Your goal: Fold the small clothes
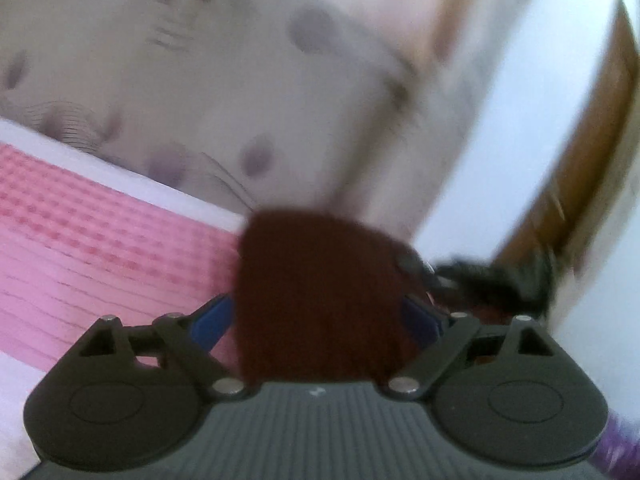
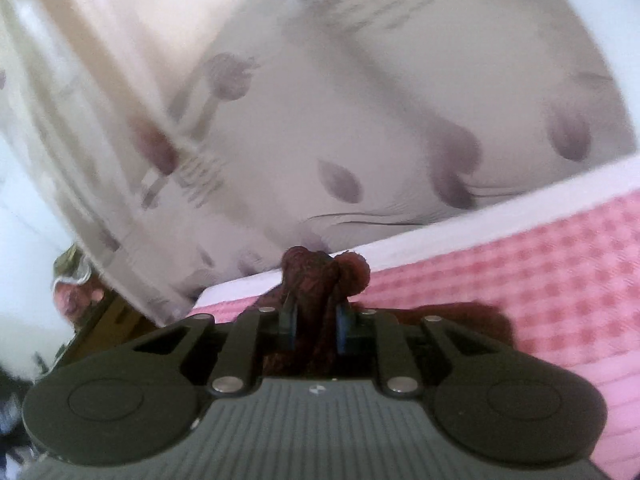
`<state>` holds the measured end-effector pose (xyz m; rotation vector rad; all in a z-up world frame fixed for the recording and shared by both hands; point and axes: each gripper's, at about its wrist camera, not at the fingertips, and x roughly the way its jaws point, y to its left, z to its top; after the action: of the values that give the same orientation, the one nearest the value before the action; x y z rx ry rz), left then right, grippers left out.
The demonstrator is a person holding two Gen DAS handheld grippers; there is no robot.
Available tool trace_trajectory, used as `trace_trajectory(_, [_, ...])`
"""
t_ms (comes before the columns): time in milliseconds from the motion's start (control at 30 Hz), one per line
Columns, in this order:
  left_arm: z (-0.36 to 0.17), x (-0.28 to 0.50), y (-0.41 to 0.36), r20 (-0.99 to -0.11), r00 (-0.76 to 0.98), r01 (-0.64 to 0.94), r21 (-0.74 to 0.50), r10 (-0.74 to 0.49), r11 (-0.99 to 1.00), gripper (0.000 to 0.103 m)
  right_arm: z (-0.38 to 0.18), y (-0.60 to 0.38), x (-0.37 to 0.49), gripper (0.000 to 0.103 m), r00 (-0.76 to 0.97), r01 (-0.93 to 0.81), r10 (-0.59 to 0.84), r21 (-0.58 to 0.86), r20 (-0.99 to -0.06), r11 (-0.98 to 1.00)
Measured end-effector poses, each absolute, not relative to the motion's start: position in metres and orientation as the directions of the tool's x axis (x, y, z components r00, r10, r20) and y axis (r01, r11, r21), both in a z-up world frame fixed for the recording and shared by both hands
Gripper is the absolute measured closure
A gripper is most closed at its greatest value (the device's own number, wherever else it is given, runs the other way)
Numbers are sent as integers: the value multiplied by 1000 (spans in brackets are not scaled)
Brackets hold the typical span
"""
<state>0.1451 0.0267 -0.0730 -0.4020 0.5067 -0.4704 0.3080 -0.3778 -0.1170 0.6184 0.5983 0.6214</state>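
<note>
Here, above a bed spread with a pink checked sheet (image 2: 540, 280), two handheld grippers each carry part of a dark maroon knitted garment (image 2: 320, 280). In the right wrist view, the right gripper (image 2: 314, 326) has its blue-padded fingers (image 2: 342, 330) drawn narrow, pinching a bunched ridge of the maroon knit that rises between them and ends in a rounded clump just past the tips. More of the same cloth trails to the right, low against the pink sheet, partly hidden behind the gripper's black linkage.

In the left wrist view, heavily blurred, the left gripper (image 1: 320, 316) stands with its blue fingers (image 1: 212, 320) much farther apart, and a broad slab of the maroon garment (image 1: 316, 300) fills the whole gap between them, hiding the fingertips. Whether those fingers actually press on the cloth or it merely hangs between them cannot be told from the blur. To the right of the garment, a dark shape that appears to be the other gripper shows as a smear.

Behind both tools hangs a pale curtain (image 2: 360, 120) printed with grey-purple leaf shapes, meeting the white border (image 2: 480, 216) of the bed. A wooden door frame (image 1: 580, 160) and a white wall (image 1: 500, 140) stand at the right of the left wrist view.
</note>
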Motion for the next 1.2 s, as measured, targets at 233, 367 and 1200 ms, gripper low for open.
trace_trajectory(233, [-85, 136, -44, -377, 676, 499, -397, -633, 770, 12, -150, -413, 307, 81, 697, -316, 679, 750, -232, 581])
trace_trajectory(367, [-99, 127, -61, -426, 633, 550, -340, -646, 763, 12, -160, -427, 296, 81, 706, -352, 693, 775, -148, 525])
trace_trajectory(1200, [-128, 116, -83, -468, 668, 532, -243, -579, 811, 11, -143, -366, 300, 80, 713, -338, 530, 438, -459, 833])
